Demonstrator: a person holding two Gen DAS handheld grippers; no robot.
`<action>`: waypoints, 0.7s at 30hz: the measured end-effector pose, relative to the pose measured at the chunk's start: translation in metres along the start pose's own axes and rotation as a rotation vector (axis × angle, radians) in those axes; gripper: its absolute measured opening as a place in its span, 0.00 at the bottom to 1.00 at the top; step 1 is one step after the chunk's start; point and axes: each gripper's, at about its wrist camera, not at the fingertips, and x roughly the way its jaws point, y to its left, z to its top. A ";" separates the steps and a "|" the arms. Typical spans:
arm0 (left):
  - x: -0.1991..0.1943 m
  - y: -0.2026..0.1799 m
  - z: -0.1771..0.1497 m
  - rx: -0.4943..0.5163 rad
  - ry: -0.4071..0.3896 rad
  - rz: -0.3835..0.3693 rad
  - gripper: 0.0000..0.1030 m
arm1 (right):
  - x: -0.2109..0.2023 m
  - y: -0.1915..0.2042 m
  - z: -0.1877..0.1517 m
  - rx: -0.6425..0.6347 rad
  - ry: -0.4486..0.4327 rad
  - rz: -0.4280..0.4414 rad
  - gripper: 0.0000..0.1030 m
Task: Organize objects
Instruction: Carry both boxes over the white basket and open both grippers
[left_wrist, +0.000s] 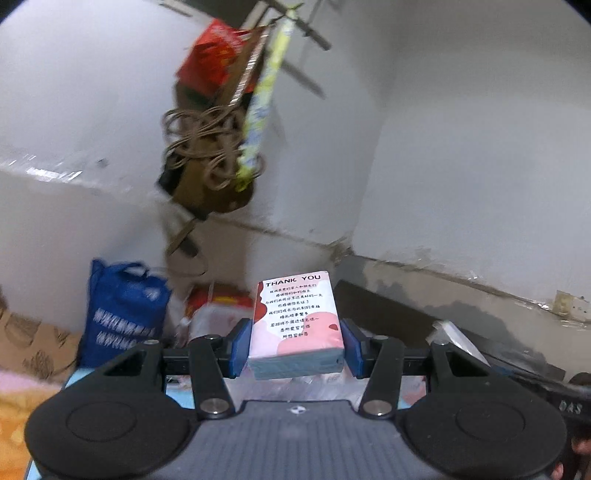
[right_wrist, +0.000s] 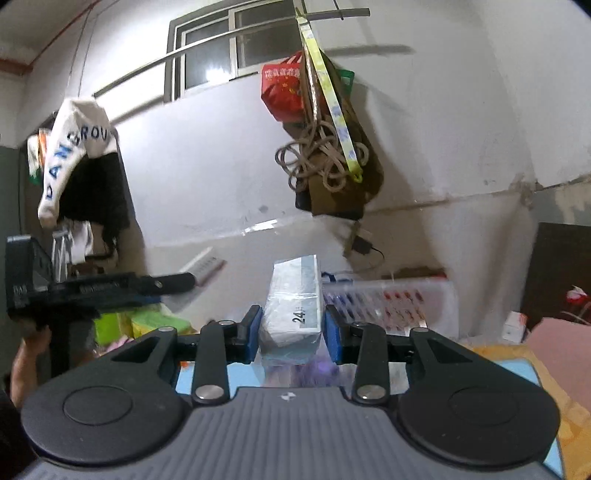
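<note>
Two packs up in air, one per hand; left hand-held gripper clamped on pink "THANK YOU" tissue pack by long sides, face up; right hand-held gripper squeezing blue-grey tissue pack, tilted; guessing both mid-carry to wherever they get sorted; below looks like bed with orange blanket, not sure; white wall, hanging bags, window up top.
</note>
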 end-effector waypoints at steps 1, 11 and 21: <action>0.010 -0.005 0.010 0.010 0.010 -0.003 0.53 | 0.007 -0.001 0.012 -0.014 -0.001 -0.013 0.38; 0.097 -0.032 0.031 0.126 0.159 0.078 0.53 | 0.088 -0.028 0.037 -0.143 0.132 -0.201 0.39; 0.074 -0.017 0.013 0.089 0.126 0.073 0.89 | 0.058 -0.033 0.006 -0.158 0.072 -0.164 1.00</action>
